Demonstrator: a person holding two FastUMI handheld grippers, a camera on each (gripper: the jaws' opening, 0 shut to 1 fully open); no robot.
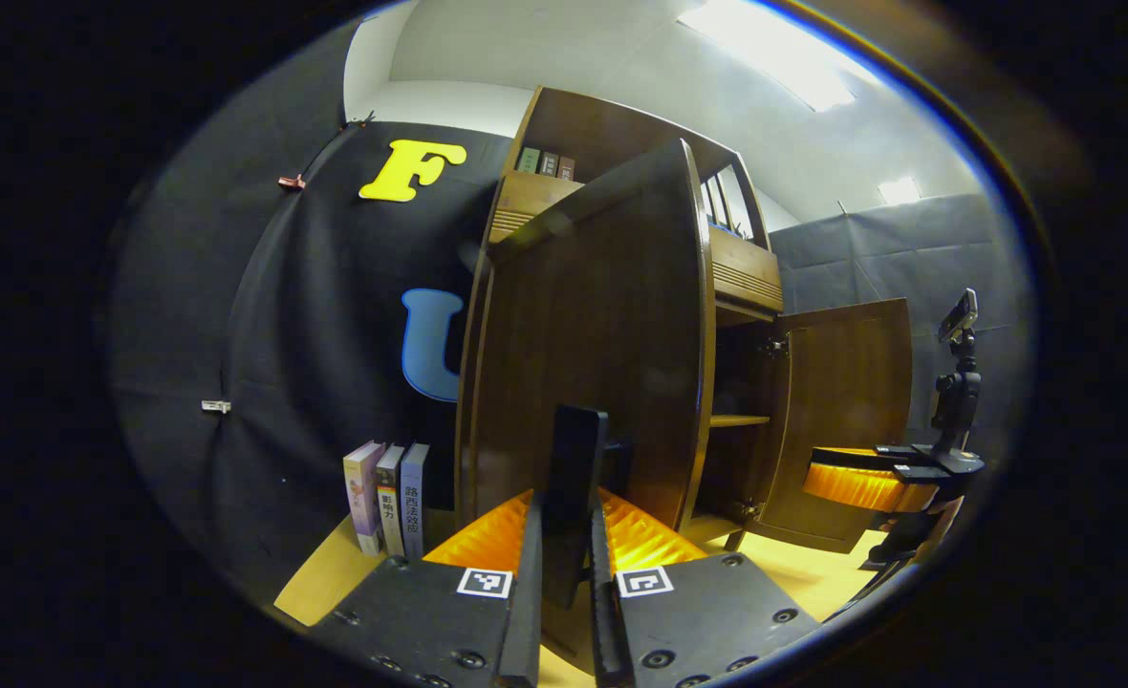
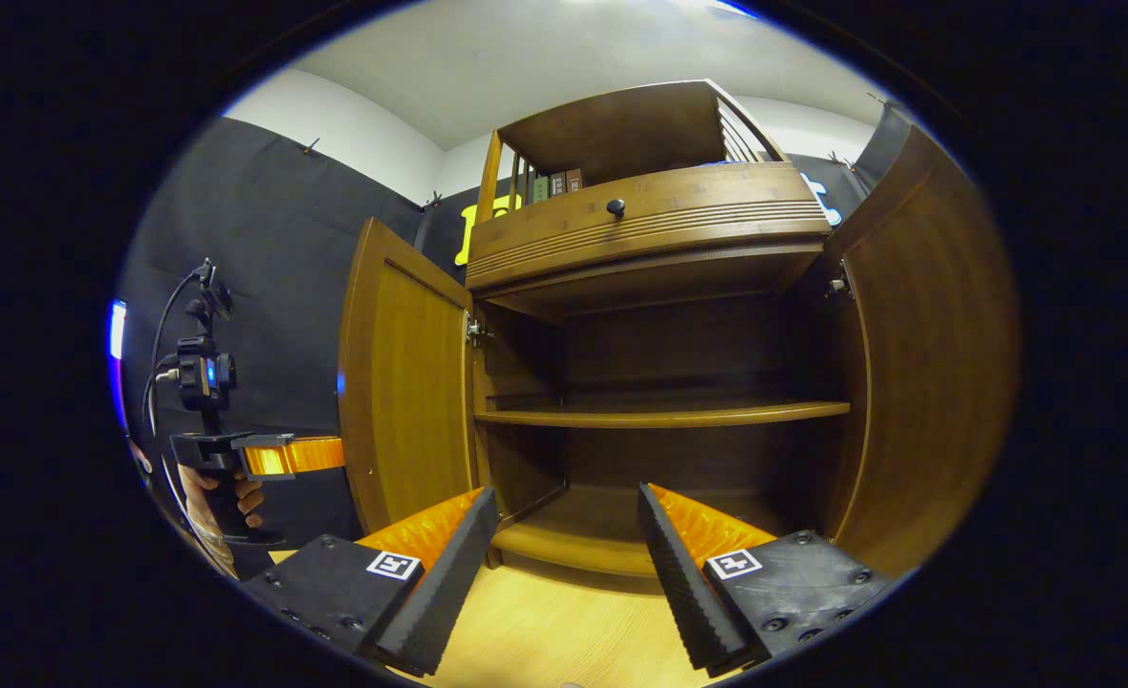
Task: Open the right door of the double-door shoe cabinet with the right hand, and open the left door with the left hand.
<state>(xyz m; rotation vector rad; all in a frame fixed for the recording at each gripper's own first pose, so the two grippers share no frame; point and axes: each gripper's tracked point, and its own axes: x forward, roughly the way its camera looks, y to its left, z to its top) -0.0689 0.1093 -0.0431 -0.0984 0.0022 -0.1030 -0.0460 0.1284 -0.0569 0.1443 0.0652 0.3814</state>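
Note:
The brown wooden shoe cabinet (image 2: 660,413) stands with both doors swung wide, and its inner shelf is bare. In the left gripper view the left door (image 1: 593,334) is close in front of me, nearly edge-on. My left gripper (image 1: 567,497) is shut on that door's dark upright handle (image 1: 575,440). The right door (image 1: 846,411) stands open farther right, with my right gripper (image 1: 870,483) beside it. In the right gripper view my right gripper (image 2: 566,495) is open and holds nothing, facing the cabinet's lower opening between the left door (image 2: 406,382) and the right door (image 2: 918,363). A hand (image 2: 225,502) holds the left gripper (image 2: 282,456) against the left door's outer face.
Three books (image 1: 387,497) stand on the light wooden floor (image 2: 545,621) left of the cabinet. Above the doors is a drawer with a dark knob (image 2: 615,205), and above it an open shelf with several books (image 1: 545,162). Black cloth walls surround the booth.

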